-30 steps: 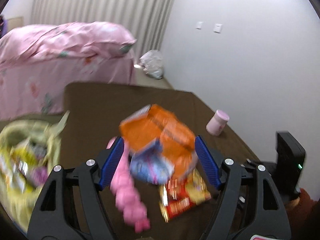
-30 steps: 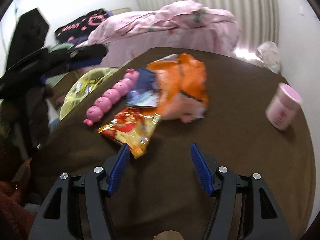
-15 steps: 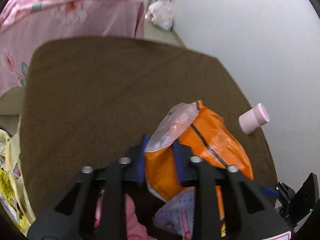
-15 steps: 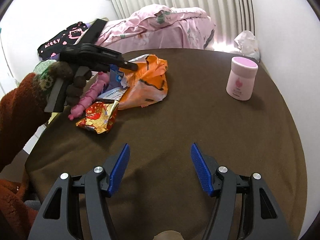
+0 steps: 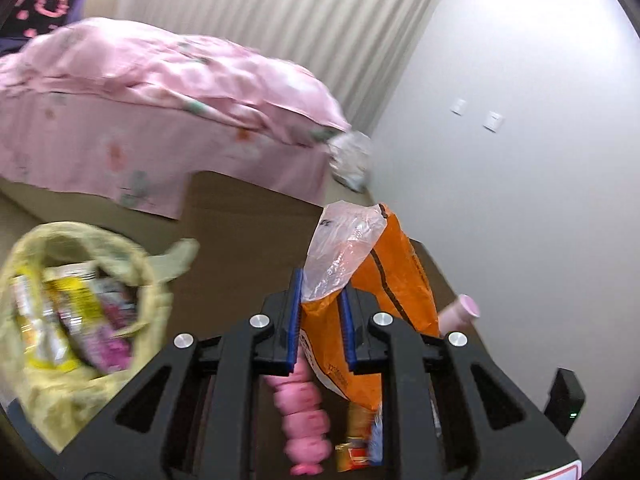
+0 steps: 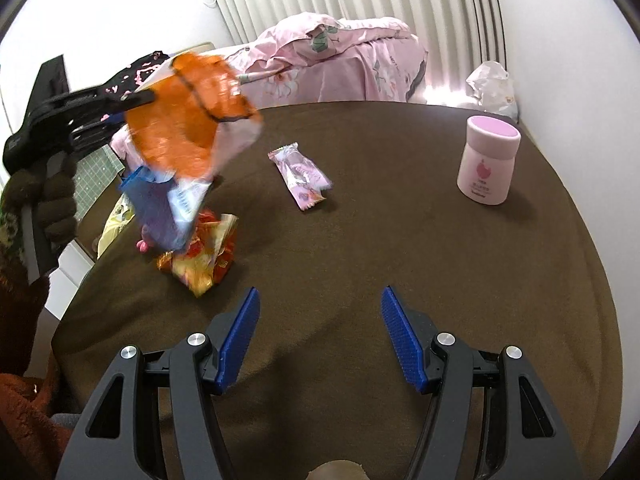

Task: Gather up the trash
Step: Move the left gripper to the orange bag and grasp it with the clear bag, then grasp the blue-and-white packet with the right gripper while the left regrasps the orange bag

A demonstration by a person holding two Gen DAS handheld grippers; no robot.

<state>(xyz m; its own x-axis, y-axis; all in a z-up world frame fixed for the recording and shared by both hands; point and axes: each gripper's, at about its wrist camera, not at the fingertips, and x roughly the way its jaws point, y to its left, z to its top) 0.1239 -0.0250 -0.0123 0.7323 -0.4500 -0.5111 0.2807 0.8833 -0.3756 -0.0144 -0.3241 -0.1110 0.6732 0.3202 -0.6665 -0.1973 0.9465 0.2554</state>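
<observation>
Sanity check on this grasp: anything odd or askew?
Yes. The left gripper is shut on the orange bag, and a blue wrapper hangs under the bag, blurred; whether stuck or falling is unclear. The right gripper is open, empty.

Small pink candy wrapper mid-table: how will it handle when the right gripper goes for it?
The pink candy wrapper lies flat with crimped ends, so it is probably light and floppy. Its glossy film may slide on the brown tablecloth when nudged. The open right gripper would likely need a low pinch.

No legible text anywhere.
</observation>
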